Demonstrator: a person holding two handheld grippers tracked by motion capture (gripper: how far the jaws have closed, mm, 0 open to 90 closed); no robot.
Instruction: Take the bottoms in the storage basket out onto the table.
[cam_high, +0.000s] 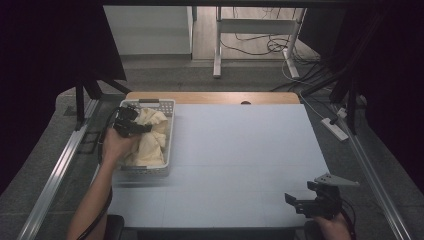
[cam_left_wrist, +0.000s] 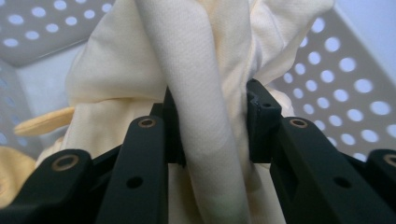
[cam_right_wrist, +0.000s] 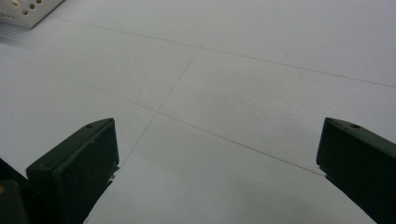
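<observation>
The left gripper (cam_high: 131, 124) was down in the white perforated basket (cam_high: 168, 131) at the left edge of the pale surface (cam_high: 240, 160), its fingers (cam_left_wrist: 259, 122) clamped on a thick fold of cream cloth (cam_left_wrist: 205, 84). In the left gripper view that fold ran up between the two black fingers, pinched from both sides, with more of the cloth bunched behind it against the basket's holed wall (cam_left_wrist: 345, 79). From the high view the cloth (cam_high: 150, 142) filled most of the basket; whether the gripped fold was lifted clear of the rest was hard to make out. The right gripper (cam_high: 300, 200) sat at the near right edge of the surface, well apart from the basket. Its fingers (cam_right_wrist: 77, 168) stood wide apart with nothing between them, bare surface (cam_right_wrist: 224, 93) beneath.
</observation>
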